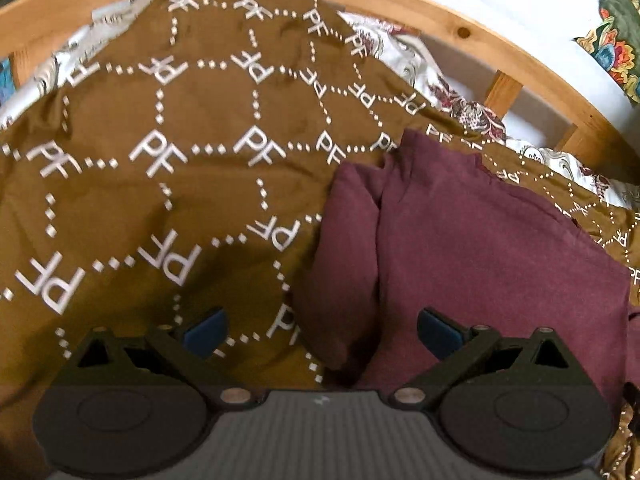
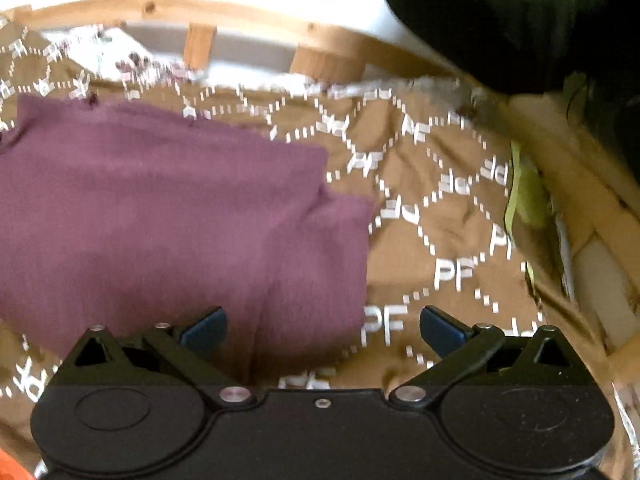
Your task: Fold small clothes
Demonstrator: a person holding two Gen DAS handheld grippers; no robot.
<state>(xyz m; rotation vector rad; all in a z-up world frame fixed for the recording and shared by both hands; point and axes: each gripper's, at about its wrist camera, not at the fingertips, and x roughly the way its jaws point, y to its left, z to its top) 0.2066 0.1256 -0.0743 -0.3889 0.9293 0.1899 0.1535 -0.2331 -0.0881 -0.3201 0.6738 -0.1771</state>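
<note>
Left wrist view shows, from left to right, the wide brown cloth printed with white "PF" letters and dotted lines [image 1: 160, 184], then the dark maroon knitted garment [image 1: 472, 248] lying on it in a thick, partly folded bundle; I judge the printed cloth serves as a soft work surface, so the garment lies at its middle-right where both tools can reach it. The left gripper [image 1: 322, 334] hangs above the garment's left edge with its blue-tipped fingers [image 1: 206, 330] spread wide and nothing between them; probably it is placed there to take this edge for the next fold. Behind runs a curved pale wooden frame [image 1: 460, 24], with a flowered white sheet [image 1: 460, 108] under the brown cloth.

Right wrist view, more blurred, sees the same garment [image 2: 168, 216] from the other side, flat and broad, its right edge ending just left of the gap of the right gripper [image 2: 323, 332]; this claw is also wide open and empty. Only here appear a yellow-green strip of fabric [image 2: 526, 196] near the frame, and a black shape [image 2: 500, 20] at top right that I cannot identify; only the left view shows the deep crease in the bundle.
</note>
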